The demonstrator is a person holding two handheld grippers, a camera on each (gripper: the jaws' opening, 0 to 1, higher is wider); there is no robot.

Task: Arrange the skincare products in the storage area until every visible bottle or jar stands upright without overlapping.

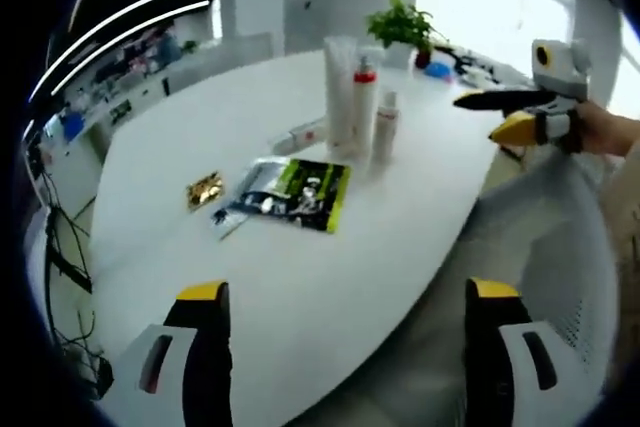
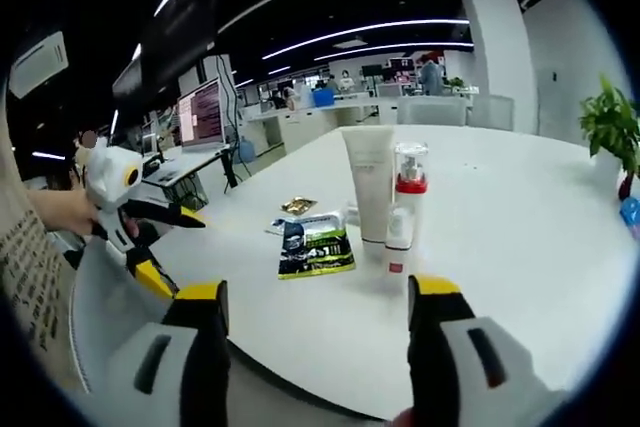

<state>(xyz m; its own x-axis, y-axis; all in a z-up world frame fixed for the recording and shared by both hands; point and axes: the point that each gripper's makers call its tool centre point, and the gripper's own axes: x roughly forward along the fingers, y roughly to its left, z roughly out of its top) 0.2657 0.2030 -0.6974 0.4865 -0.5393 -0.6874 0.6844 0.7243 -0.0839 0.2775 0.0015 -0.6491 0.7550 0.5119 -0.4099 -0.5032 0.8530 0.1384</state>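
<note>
Three skincare containers stand upright, close together, on the white table (image 1: 200,117): a tall white tube (image 1: 340,95) (image 2: 369,185), a bottle with a red collar (image 1: 365,102) (image 2: 410,187) and a small white bottle (image 1: 385,127) (image 2: 398,237). Another white tube (image 1: 300,134) lies flat just left of them. My left gripper (image 1: 347,297) (image 2: 180,247) is open and empty, off the table's near edge. My right gripper (image 2: 320,292) (image 1: 475,117) also hovers open with nothing in it, short of the bottles.
A green-black sachet (image 1: 305,192) (image 2: 315,245), a gold sachet (image 1: 204,190) (image 2: 297,206) and small packets lie before the bottles. A potted plant (image 1: 400,25) (image 2: 612,127) stands at the far edge. A white mesh chair (image 1: 540,247) sits beside the table.
</note>
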